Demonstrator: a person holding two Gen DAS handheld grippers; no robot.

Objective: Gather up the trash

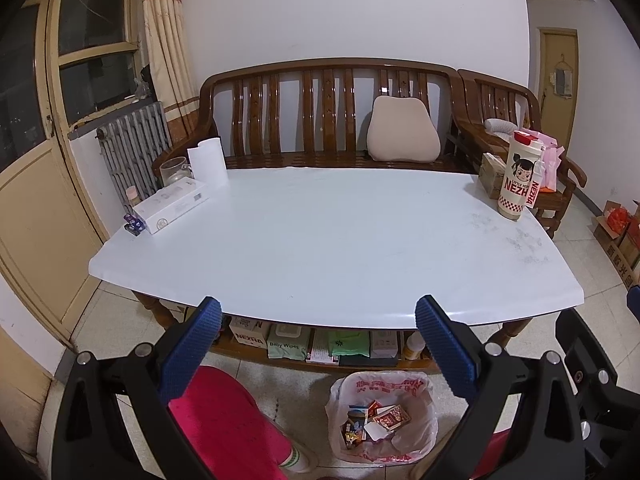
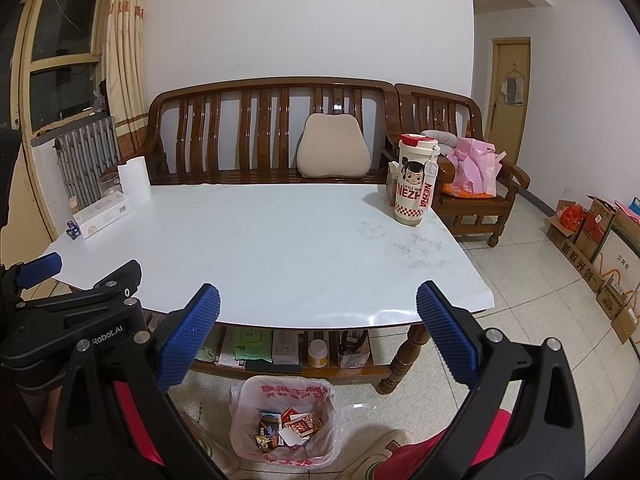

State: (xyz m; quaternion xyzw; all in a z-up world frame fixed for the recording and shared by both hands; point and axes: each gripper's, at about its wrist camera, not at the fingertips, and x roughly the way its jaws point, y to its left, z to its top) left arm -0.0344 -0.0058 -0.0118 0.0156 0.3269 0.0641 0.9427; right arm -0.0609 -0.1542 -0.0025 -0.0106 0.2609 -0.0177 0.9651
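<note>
On the tabletop (image 1: pixel 320 240): one NEZHA tumbler (image 1: pixel 520 176), one paper roll (image 1: pixel 208 162), one white box (image 1: pixel 172 204), one glass jar (image 1: pixel 174 170), one small bottle (image 1: pixel 132 196). On the floor: one trash bag (image 1: pixel 380 416). Behind: one cushion (image 1: pixel 402 128).

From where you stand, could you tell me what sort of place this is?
Most likely a home living room. A wooden slatted bench with a cushion sits behind a white table, a radiator stands under the curtained window, and a bag-lined trash bin sits on the tiled floor.
</note>
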